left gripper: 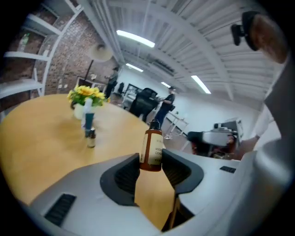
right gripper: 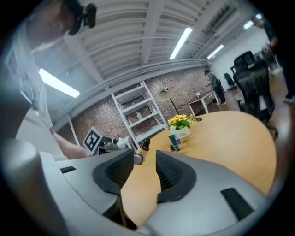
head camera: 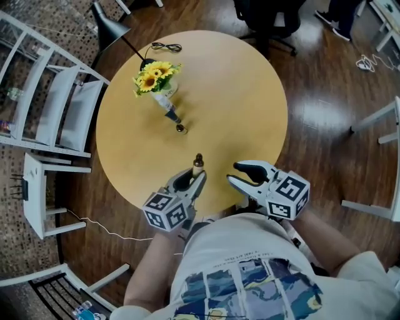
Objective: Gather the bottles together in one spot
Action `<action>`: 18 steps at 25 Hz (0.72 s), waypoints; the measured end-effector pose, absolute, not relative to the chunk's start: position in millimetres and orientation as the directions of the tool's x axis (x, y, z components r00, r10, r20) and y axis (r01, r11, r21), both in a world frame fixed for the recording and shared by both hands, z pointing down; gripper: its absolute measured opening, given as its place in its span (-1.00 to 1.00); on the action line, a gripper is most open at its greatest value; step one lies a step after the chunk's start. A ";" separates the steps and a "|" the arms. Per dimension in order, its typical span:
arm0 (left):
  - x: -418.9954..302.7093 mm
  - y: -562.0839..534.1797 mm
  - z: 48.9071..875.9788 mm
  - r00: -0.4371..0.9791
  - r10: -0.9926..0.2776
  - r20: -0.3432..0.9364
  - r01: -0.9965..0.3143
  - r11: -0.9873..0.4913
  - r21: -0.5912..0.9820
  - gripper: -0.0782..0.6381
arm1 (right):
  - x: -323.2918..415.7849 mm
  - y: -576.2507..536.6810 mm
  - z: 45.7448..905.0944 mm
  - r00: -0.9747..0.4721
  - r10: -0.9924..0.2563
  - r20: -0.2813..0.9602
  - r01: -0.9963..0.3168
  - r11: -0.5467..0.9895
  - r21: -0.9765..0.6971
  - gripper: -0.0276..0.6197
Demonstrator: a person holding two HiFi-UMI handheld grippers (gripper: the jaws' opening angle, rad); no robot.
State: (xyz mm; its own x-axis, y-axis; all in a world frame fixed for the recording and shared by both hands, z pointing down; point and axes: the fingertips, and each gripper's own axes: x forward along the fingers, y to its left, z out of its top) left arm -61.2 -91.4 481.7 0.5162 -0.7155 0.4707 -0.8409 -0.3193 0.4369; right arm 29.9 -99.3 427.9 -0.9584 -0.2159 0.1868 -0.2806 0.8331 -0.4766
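My left gripper [head camera: 190, 178] is shut on a small amber bottle [left gripper: 152, 150] with a dark cap and a pale label. The bottle [head camera: 198, 164] stands upright between the pads, over the near edge of the round wooden table [head camera: 237, 94]. Farther back on the table a teal bottle [head camera: 170, 112] and a tiny dark bottle [head camera: 180, 128] stand close together, just in front of a sunflower vase [head camera: 156, 78]. My right gripper [head camera: 234, 174] is beside the left one at the table's near edge, open with nothing between its jaws [right gripper: 145, 173]. It looks past the amber bottle [right gripper: 144, 144] toward the teal bottle [right gripper: 174, 139].
A black lamp [head camera: 109, 25] with its cable stands at the table's far left. White chairs [head camera: 59, 112] and shelving stand to the left, another white chair [head camera: 381, 162] at the right, and an office chair [head camera: 269, 19] behind the table. The floor is dark wood.
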 end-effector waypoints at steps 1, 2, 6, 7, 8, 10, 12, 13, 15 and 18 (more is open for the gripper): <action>-49.2 -88.0 462.8 0.550 -0.712 0.437 -0.826 -0.386 0.411 -0.36 | 22.6 -97.8 417.2 -0.972 -0.192 0.133 -0.234 0.812 -0.535 -0.38; -39.8 -83.8 446.7 0.577 -0.706 0.410 -0.811 -0.440 0.385 -0.36 | 15.4 -95.7 407.0 -0.982 -0.170 0.085 -0.188 0.795 -0.577 -0.38; -25.7 -62.9 407.8 0.633 -0.690 0.352 -0.774 -0.565 0.285 -0.35 | -15.7 -75.3 385.8 -0.997 -0.081 0.003 -0.065 0.768 -0.637 -0.27; -25.0 -56.2 403.7 0.638 -0.687 0.348 -0.769 -0.588 0.250 -0.35 | -22.4 -67.3 383.5 -0.998 -0.059 -0.004 -0.043 0.765 -0.642 -0.27; -24.8 -49.0 400.8 0.643 -0.685 0.343 -0.764 -0.607 0.218 -0.35 | -28.2 -58.8 381.2 -0.999 -0.039 -0.015 -0.021 0.765 -0.644 -0.27; -28.2 -33.7 396.3 0.647 -0.689 0.327 -0.759 -0.622 0.193 -0.36 | -38.0 -41.3 375.5 -0.999 -0.010 -0.040 0.018 0.771 -0.636 -0.47; -36.8 -18.1 392.0 0.648 -0.697 0.306 -0.760 -0.618 0.201 -0.35 | -46.7 -25.4 370.9 -0.999 -0.009 -0.049 0.024 0.785 -0.619 -0.48; -41.9 -9.7 390.2 0.648 -0.699 0.301 -0.760 -0.617 0.203 -0.35 | -51.0 -17.6 369.6 -0.999 -0.013 -0.047 0.019 0.789 -0.614 -0.48; -52.4 8.8 387.3 0.650 -0.698 0.300 -0.758 -0.622 0.195 -0.34 | -59.6 -2.3 366.8 -0.999 -0.023 -0.041 0.007 0.786 -0.619 -0.45; -75.9 39.6 384.0 0.651 -0.698 0.299 -0.757 -0.626 0.186 -0.35 | -68.3 14.0 366.2 -0.998 -0.066 -0.005 -0.050 0.799 -0.600 -0.46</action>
